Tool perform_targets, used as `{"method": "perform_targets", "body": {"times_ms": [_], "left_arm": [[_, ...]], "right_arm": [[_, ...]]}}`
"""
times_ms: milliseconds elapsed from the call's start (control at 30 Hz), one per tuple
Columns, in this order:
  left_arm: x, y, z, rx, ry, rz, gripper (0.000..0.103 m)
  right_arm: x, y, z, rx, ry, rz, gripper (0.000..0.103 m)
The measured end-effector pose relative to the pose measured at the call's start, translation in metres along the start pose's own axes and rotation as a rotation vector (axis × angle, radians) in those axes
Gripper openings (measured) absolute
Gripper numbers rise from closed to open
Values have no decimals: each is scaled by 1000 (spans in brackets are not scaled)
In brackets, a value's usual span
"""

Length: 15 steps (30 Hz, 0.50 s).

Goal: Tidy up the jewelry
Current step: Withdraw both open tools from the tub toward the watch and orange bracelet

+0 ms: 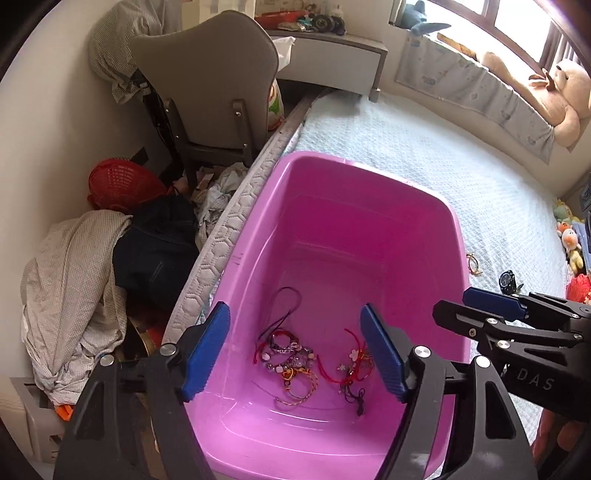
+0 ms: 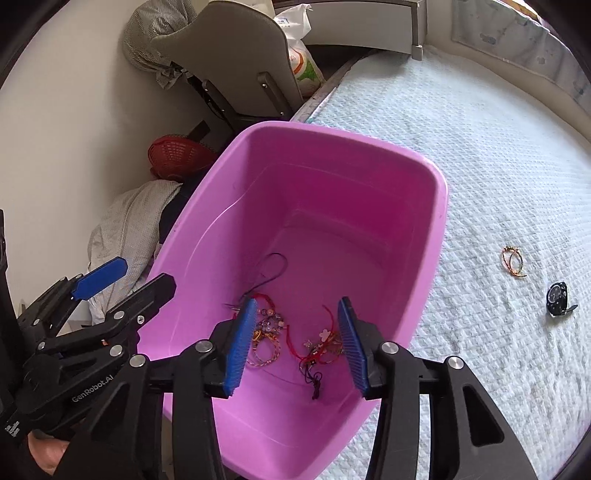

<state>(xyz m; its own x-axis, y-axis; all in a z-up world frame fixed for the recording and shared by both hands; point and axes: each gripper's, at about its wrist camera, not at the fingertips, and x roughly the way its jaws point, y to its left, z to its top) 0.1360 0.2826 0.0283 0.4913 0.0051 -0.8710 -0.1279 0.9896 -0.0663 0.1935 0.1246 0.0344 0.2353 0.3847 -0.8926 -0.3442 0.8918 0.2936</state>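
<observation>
Tangled bracelets (image 1: 291,363) in pink tub (image 1: 369,192), bangle (image 2: 513,261), watch (image 2: 557,294) on bed

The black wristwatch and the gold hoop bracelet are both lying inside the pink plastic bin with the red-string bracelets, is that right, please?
Not quite: the black wristwatch and gold hoop bracelet lie on the white quilted bedspread, outside the pink plastic bin, as the right wrist view shows. Only the red-string bracelets are inside.

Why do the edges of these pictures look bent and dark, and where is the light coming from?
Both wrist views are fisheye: corners go black, and the pink plastic tub and white quilted bedspread bulge. In the left wrist view daylight from the wood-framed window blows out the top right. In the right wrist view the tub's inner wall shows soft glare.
</observation>
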Motion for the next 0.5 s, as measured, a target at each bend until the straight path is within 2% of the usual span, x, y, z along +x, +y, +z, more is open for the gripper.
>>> {"method": "perform_targets", "body": {"times_ms": [500], "left_arm": [[0, 2, 5, -7, 35, 24, 72]], "right_arm": [[-11, -9, -6, 47, -11, -13, 45]]}}
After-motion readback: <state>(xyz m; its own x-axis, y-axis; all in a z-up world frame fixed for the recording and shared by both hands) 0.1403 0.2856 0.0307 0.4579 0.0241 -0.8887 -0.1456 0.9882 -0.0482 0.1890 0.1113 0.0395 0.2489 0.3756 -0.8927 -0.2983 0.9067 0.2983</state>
